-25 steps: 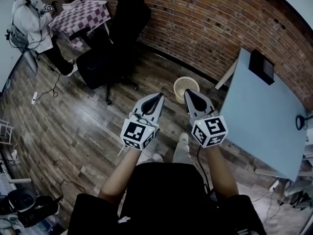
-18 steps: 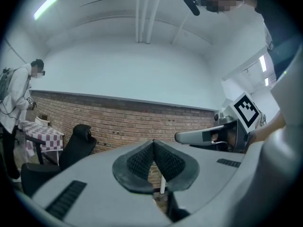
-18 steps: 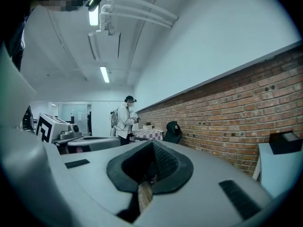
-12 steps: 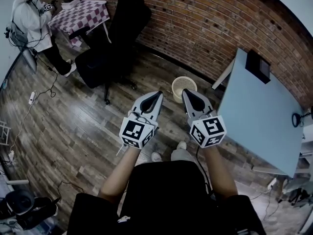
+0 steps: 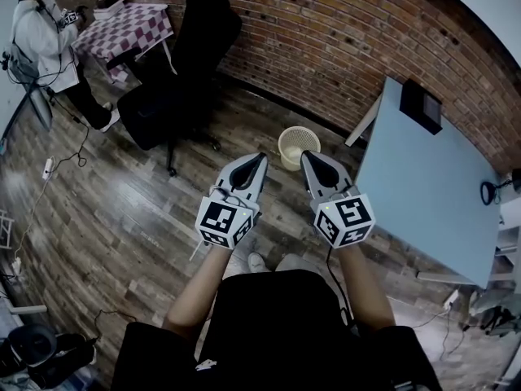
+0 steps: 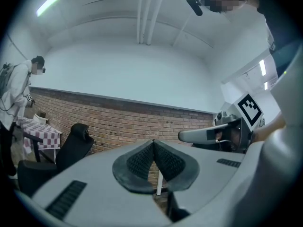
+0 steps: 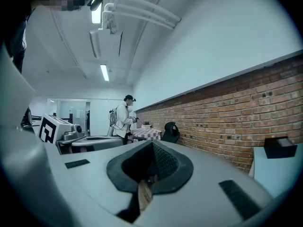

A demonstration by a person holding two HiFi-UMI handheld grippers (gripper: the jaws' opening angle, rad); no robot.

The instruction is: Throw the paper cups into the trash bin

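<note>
You hold two grey two-jaw grippers, the left gripper [image 5: 260,160] and the right gripper [image 5: 307,156], and each carries one black-and-white marker cube [image 5: 221,222], so count two cubes. On the wooden plank floor [image 5: 122,210] ahead of you stands one cream round mesh trash bin [image 5: 289,162]. You have two tables in sight: one pale blue rectangular table [image 5: 431,194] and one table with a purple-and-white checked cloth [image 5: 122,32]. On the blue one sits one black box [image 5: 421,106]. There is one black office chair [image 5: 183,72], one other person in a white top [image 5: 41,43] and one red brick wall [image 5: 342,31]. Your right gripper view shows two lit ceiling strip lights [image 7: 96,14]
</note>
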